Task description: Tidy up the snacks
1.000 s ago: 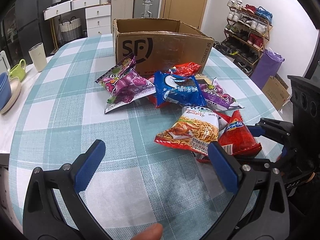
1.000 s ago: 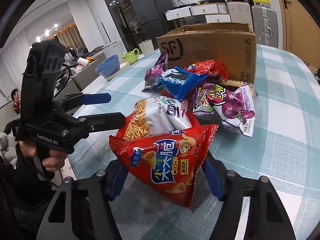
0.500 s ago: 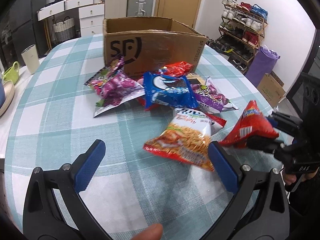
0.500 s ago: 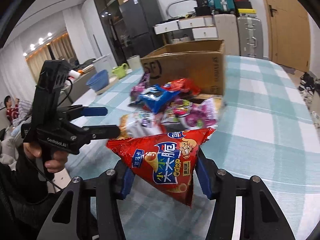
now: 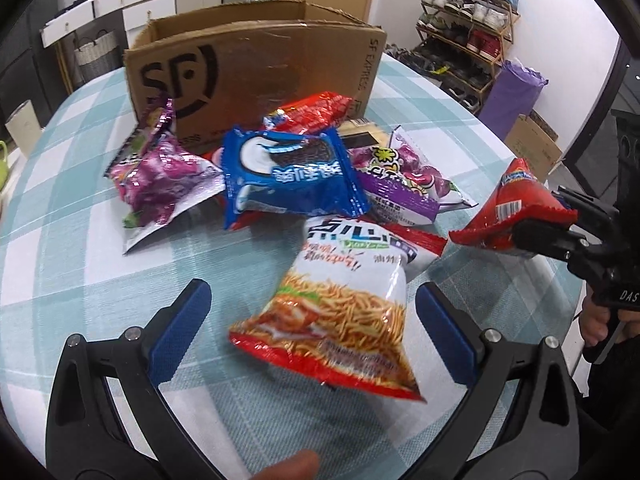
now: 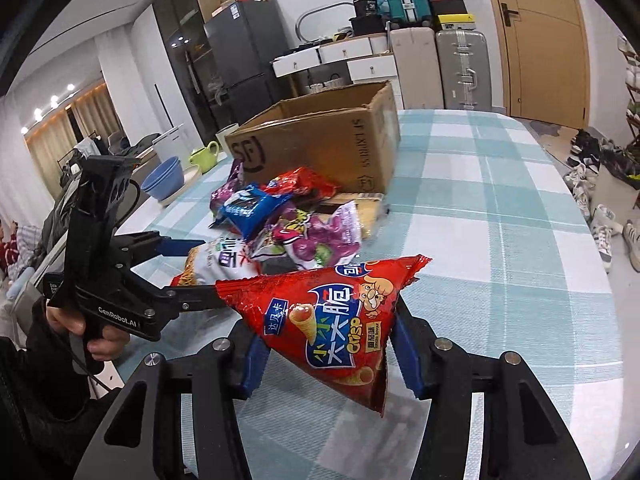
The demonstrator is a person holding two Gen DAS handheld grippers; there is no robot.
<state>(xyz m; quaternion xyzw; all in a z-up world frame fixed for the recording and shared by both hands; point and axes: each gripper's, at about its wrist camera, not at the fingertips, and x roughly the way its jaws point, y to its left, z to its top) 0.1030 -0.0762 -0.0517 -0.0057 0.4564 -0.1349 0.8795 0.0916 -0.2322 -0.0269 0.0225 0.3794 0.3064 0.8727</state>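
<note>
Right wrist: red triangular crisp bag puffy, cartoon face, pinched in right claw

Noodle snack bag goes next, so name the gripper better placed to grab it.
Left. The left gripper is open with its fingers either side of the noodle snack bag; the right gripper is shut on the red crisp bag.

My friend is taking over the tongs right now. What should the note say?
Right tongs: shut on the red crisp bag, lifted off the table.
Left tongs: open and have just been closing a little, around the noodle snack bag but not pinching it.
Still piled in front of the cardboard box: blue cookie pack, two purple bags, a red pack.
Done: one bag picked up. Left: whether the box holds anything yet cannot be seen.
</note>
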